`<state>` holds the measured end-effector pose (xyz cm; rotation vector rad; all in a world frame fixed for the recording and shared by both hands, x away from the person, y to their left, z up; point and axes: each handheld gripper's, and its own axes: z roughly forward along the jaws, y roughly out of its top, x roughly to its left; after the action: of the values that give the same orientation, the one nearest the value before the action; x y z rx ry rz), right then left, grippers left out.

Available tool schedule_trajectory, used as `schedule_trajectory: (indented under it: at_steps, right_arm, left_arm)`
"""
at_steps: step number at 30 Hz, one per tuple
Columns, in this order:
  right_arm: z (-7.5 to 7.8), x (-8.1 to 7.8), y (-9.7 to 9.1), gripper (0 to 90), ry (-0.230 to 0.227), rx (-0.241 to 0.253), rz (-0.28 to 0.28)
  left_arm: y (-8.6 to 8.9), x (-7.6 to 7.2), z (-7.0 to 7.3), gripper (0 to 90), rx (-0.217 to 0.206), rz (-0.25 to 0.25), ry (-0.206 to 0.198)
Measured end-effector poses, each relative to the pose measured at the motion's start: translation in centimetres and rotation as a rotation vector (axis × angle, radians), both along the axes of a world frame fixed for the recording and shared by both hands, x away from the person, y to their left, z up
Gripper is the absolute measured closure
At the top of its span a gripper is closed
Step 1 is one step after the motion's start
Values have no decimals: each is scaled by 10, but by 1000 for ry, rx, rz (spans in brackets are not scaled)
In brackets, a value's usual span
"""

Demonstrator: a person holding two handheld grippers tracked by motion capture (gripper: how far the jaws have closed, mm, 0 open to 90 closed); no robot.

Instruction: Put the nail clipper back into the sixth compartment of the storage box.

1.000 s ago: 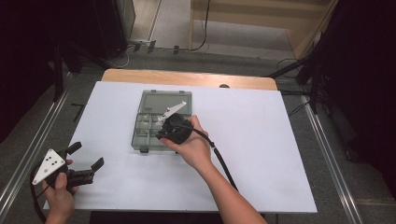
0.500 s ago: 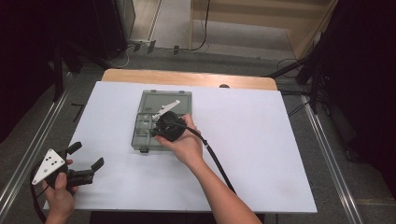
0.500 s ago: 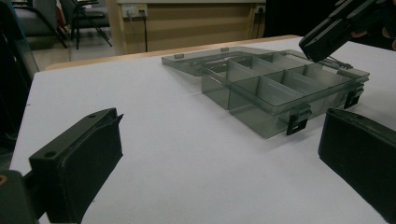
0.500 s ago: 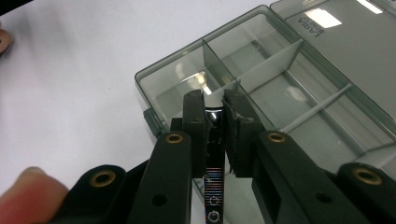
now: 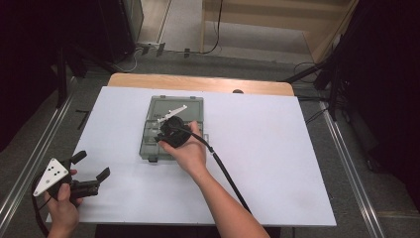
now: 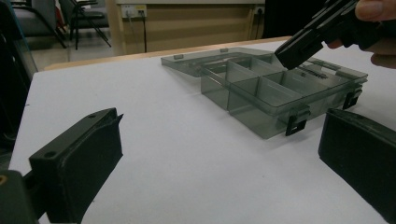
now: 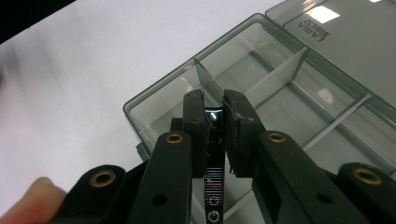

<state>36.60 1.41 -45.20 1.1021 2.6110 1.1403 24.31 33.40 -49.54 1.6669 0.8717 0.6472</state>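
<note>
Your right gripper (image 7: 215, 105) pinches a thin, flat black strip (image 7: 214, 186) with printed markings, low at center frame above the near corner compartment of the clear compartment box (image 7: 154, 105). It looks light, stiff and slick, so hold its flat faces. The compartments look empty. Your left gripper (image 5: 91, 168) rests open at lower left.

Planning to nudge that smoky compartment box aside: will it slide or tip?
The compartment box looks like thin clear plastic with bare bins, so probably light. Flat and low on the smooth white table, it likely slides rather than tips. Its open lid may flap.
</note>
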Motion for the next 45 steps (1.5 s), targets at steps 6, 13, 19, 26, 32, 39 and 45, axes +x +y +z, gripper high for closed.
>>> schedule_trajectory:
  at_steps: [6, 13, 19, 26, 32, 39, 45]
  right_arm:
    - [-5, 1, 3, 814, -3, -15, -59]
    - [-9, 1, 5, 813, -3, -22, -110]
    - [-11, 0, 5, 812, 6, -10, -130]
    - [-13, -1, 1, 609, 26, 4, -146]
    - [-13, -4, -10, 335, 25, 55, -130]
    - [-9, -13, -29, 120, -32, 125, -143]
    - [-3, -21, -46, 0, -81, 174, -129]
  left_arm:
    - [0, 0, 0, 0, -1, -1, 0]
    - [0, 0, 0, 0, -1, -1, 1]
    - [0, 0, 0, 0, 3, -1, 1]
    - [0, 0, 0, 0, 2, -1, 1]
    - [0, 0, 0, 0, 2, -2, 0]
    - [-1, 0, 0, 0, 9, -1, 0]
    - [-1, 0, 0, 0, 10, 1, -1]
